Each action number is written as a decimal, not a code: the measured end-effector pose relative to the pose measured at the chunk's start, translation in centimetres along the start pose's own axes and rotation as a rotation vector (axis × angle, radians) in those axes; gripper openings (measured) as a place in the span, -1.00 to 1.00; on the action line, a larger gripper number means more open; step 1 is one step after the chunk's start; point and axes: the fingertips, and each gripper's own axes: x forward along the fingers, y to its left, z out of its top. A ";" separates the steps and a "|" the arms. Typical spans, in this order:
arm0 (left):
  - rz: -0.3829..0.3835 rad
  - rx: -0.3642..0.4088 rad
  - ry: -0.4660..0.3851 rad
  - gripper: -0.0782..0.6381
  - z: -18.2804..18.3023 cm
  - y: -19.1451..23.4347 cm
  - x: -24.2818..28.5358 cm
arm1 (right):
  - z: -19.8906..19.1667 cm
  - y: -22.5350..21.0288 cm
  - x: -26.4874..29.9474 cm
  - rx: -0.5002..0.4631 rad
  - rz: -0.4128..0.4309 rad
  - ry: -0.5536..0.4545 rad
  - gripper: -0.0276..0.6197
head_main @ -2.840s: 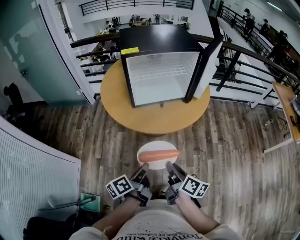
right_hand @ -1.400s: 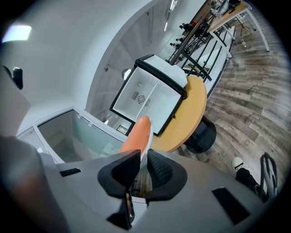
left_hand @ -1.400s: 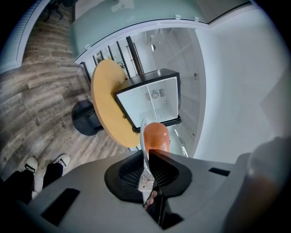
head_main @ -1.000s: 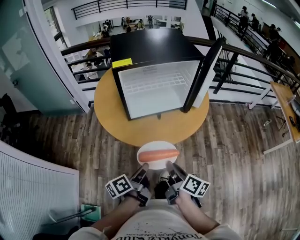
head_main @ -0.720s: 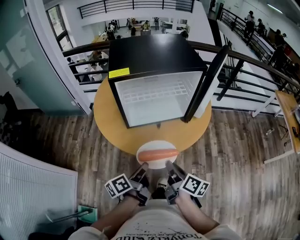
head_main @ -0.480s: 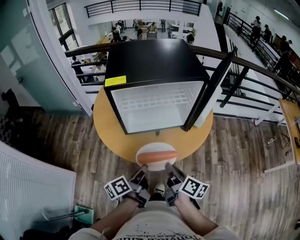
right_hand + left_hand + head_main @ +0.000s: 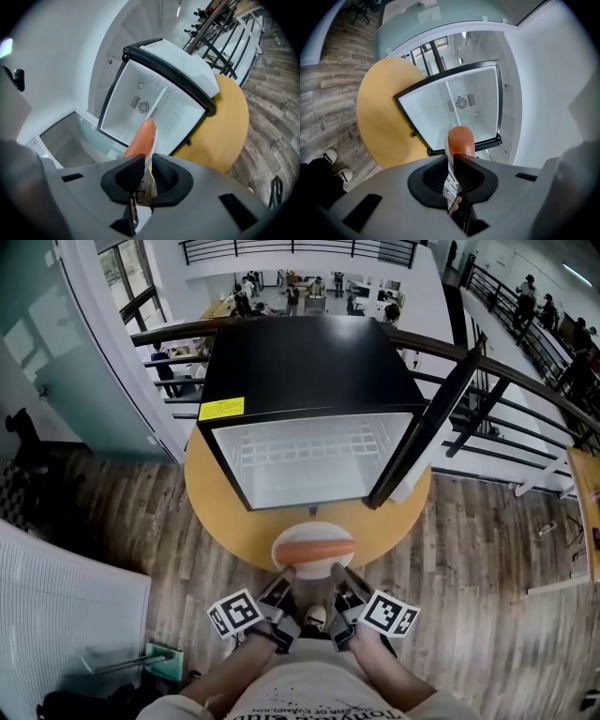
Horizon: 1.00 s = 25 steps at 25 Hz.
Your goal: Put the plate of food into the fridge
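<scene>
A white plate carrying an orange sausage is held level at the near edge of the round table. My left gripper is shut on the plate's near-left rim, and my right gripper is shut on its near-right rim. In the left gripper view the sausage shows past the pinched rim of the plate; the right gripper view shows the sausage the same way. The black mini fridge stands on the table with its door swung open to the right and its white interior bare.
The round wooden table sits against a black railing above a lower floor with people. A white panel stands at the left. A wooden desk edge is at the far right. My shoes are on the wood floor.
I have walked toward the table: the fridge and table have grown larger and closer, and the plate now overlaps the table's near edge. Both grippers keep their hold on the plate.
</scene>
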 end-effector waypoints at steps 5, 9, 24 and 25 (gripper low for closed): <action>0.008 0.071 0.014 -0.65 2.0 -0.7 0.9 | 1.1 0.6 1.3 0.015 -0.001 -0.015 -0.72; 0.002 0.024 0.018 -0.65 3.1 -1.8 1.8 | 2.3 1.5 2.3 0.021 -0.002 -0.034 -0.72; -0.051 0.027 -0.038 -0.65 9.4 -5.9 6.8 | 8.9 4.3 7.9 -0.004 0.038 -0.088 -0.72; -0.055 0.024 -0.045 -0.65 9.8 -6.1 7.1 | 9.3 4.5 8.3 -0.008 0.041 -0.089 -0.72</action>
